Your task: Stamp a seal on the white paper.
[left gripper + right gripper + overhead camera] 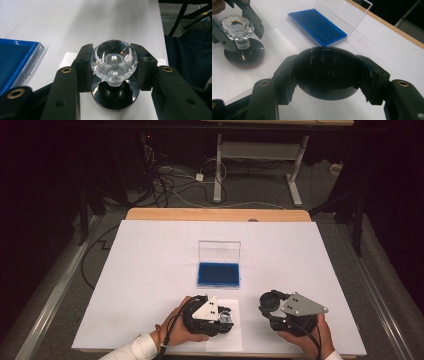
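A stamp with a clear faceted knob (114,58) and a round black base (115,96) stands on a small white paper slip (231,336). My left gripper (114,63) is shut on the knob, one jaw on either side. The same stamp (237,26) appears upper left in the right gripper view, with the left gripper's jaws around it. My right gripper (329,72) is shut on a round black cap (329,75), held just above the table to the right of the stamp. In the high view, the left gripper (225,316) and right gripper (273,304) sit near the front edge.
An open case with a blue ink pad (218,274) and an upright clear lid (219,251) lies at the middle of the white sheet (150,270), just beyond the grippers. Past the wooden table edge (215,214), cables and desk legs cover the floor.
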`<state>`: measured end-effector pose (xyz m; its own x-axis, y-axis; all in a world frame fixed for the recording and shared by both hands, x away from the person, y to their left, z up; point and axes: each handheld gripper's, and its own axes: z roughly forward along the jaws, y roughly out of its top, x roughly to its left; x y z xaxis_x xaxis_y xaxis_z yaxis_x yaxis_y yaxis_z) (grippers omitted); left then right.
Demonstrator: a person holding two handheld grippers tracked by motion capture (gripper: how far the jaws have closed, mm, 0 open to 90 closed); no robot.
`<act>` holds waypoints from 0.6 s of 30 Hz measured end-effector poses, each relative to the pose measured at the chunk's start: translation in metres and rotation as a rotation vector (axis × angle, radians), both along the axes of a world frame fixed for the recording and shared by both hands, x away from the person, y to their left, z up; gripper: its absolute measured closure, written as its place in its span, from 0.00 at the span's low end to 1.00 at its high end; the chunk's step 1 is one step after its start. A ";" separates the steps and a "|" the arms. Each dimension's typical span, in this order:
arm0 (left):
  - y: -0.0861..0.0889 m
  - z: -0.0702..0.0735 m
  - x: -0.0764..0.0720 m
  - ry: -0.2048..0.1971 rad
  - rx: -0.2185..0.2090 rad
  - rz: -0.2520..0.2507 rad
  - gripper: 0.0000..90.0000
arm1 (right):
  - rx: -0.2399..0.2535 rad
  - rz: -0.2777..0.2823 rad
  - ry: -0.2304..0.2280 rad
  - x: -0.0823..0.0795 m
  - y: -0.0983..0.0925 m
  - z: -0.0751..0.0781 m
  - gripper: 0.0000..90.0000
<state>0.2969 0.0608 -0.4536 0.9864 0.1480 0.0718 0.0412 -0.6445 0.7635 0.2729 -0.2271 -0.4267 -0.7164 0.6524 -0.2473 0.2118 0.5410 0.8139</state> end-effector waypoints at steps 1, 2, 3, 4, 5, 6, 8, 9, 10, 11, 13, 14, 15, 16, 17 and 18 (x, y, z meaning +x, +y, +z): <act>0.000 0.000 0.000 0.000 0.008 -0.002 0.60 | 0.000 0.000 0.000 0.000 0.000 0.000 0.42; 0.000 -0.001 0.000 0.001 0.009 -0.005 0.60 | 0.000 0.000 0.000 0.000 0.000 0.000 0.42; 0.000 -0.001 0.001 0.002 0.011 -0.006 0.60 | 0.001 -0.001 0.000 0.000 0.000 0.000 0.42; 0.001 -0.001 0.001 -0.001 0.014 -0.003 0.60 | 0.000 -0.001 -0.001 0.000 0.000 0.000 0.42; 0.001 -0.001 0.002 0.002 0.015 -0.004 0.60 | 0.000 -0.001 -0.001 0.000 0.000 0.000 0.42; 0.002 -0.001 0.002 0.006 0.010 -0.005 0.60 | 0.000 -0.001 -0.001 0.000 0.000 0.000 0.42; 0.003 -0.002 0.003 0.008 0.014 -0.009 0.60 | -0.002 0.000 0.000 0.000 -0.001 0.000 0.42; 0.003 -0.002 0.003 0.006 0.017 -0.013 0.60 | -0.003 0.002 0.000 0.000 0.000 0.000 0.42; 0.004 -0.002 0.003 0.001 0.023 -0.018 0.60 | -0.002 0.001 0.000 0.000 0.000 0.000 0.42; 0.005 -0.003 0.004 0.006 0.018 -0.017 0.60 | -0.002 0.001 0.000 0.000 0.000 0.000 0.42; 0.006 -0.003 0.003 0.003 0.021 -0.018 0.60 | -0.001 0.001 0.000 0.000 -0.001 0.000 0.42; 0.005 -0.003 0.003 0.002 0.022 -0.015 0.60 | -0.001 0.000 0.000 0.000 -0.001 0.000 0.42; 0.005 -0.003 0.003 0.005 0.020 -0.013 0.60 | -0.002 0.001 0.000 0.000 -0.001 0.000 0.42; 0.005 -0.003 0.003 0.006 0.020 -0.015 0.60 | -0.003 0.001 0.000 0.000 0.000 0.000 0.42; 0.005 -0.003 0.004 0.007 0.022 -0.018 0.60 | -0.003 0.001 0.000 0.000 0.000 0.000 0.42; 0.005 -0.003 0.004 0.007 0.022 -0.018 0.60 | -0.004 0.001 0.001 0.000 0.000 0.000 0.42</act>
